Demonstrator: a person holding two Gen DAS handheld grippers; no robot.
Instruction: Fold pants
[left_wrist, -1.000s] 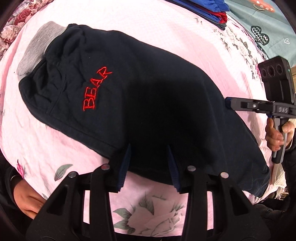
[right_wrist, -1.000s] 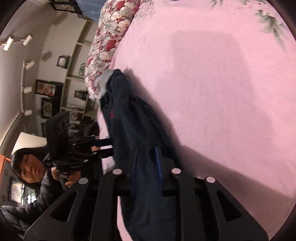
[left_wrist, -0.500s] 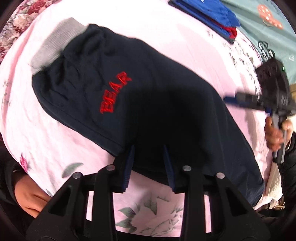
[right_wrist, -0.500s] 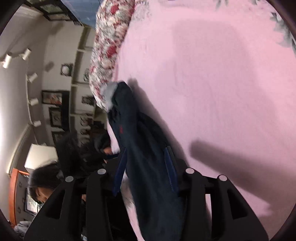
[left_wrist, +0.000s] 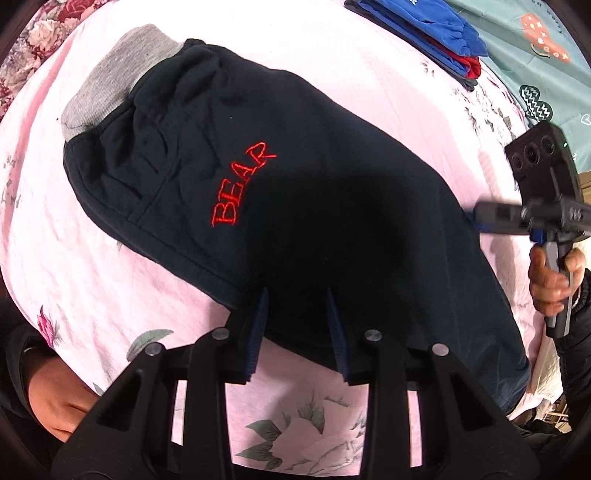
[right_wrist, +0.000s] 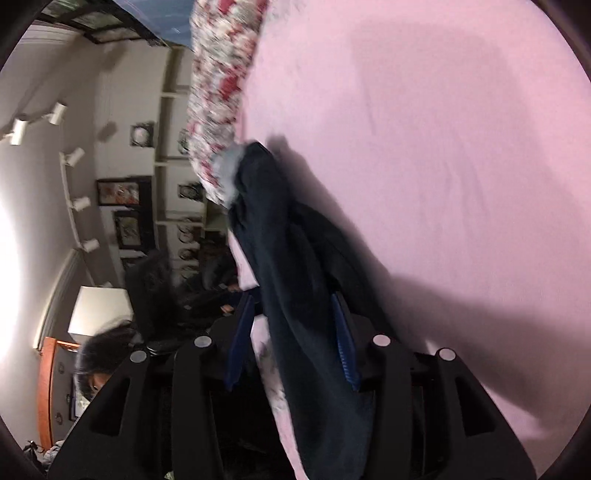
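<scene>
Dark navy pants (left_wrist: 317, 206) with a grey waistband (left_wrist: 114, 77) and red "BEAR" lettering (left_wrist: 242, 186) lie across the pink bed. My left gripper (left_wrist: 295, 299) is open, its jaws standing over the pants' near edge without pinching it. My right gripper (right_wrist: 291, 302) is open with the pants' cloth (right_wrist: 295, 280) hanging between the blue pads (right_wrist: 343, 347); it also shows at the right of the left wrist view (left_wrist: 491, 218), at the pants' far edge.
The pink floral bedsheet (left_wrist: 110, 295) covers the bed. Folded blue and red clothes (left_wrist: 436, 33) sit at the far side beside a teal cloth (left_wrist: 546, 55). A floral pillow (right_wrist: 221, 85) lies past the waistband. A person's head (right_wrist: 99, 354) is at the bedside.
My right gripper's jaws have spread from nearly shut on the cloth to wide open. The left gripper shifted slightly over the pants' near edge and stays open.
</scene>
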